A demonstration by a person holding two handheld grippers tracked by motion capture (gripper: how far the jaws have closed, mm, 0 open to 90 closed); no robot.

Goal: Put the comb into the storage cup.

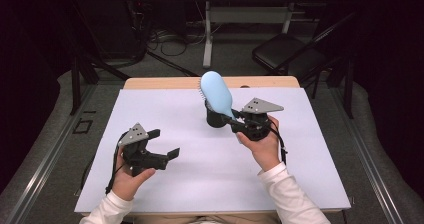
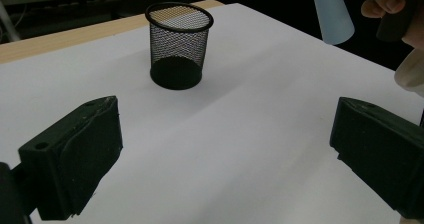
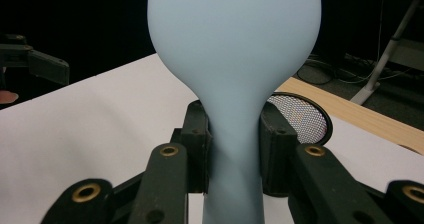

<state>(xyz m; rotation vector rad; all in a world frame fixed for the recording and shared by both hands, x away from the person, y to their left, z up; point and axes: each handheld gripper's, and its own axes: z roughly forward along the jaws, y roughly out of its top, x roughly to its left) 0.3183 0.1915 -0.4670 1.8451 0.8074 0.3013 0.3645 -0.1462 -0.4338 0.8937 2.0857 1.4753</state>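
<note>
A light blue hairbrush point(image 1: 216, 92) is held up off the table by its handle, head up and leaning back-left. My right gripper point(image 1: 236, 121) is shut on that handle; in the right gripper view the brush point(image 3: 234, 59) rises between the two black jaws. A black mesh cup point(image 1: 214, 118) stands upright on the white table cover just behind the brush, partly hidden by it; the same cup point(image 2: 178, 44) appears empty in the left gripper view. My left gripper point(image 1: 165, 144) hovers open at the front left, nothing between its jaws.
The white cover point(image 1: 200, 174) spans the table, with a wooden edge point(image 1: 160, 82) at the back. Beyond the table stand a black chair point(image 1: 287, 54), a second table's legs point(image 1: 207, 34) and floor cables point(image 1: 170, 39).
</note>
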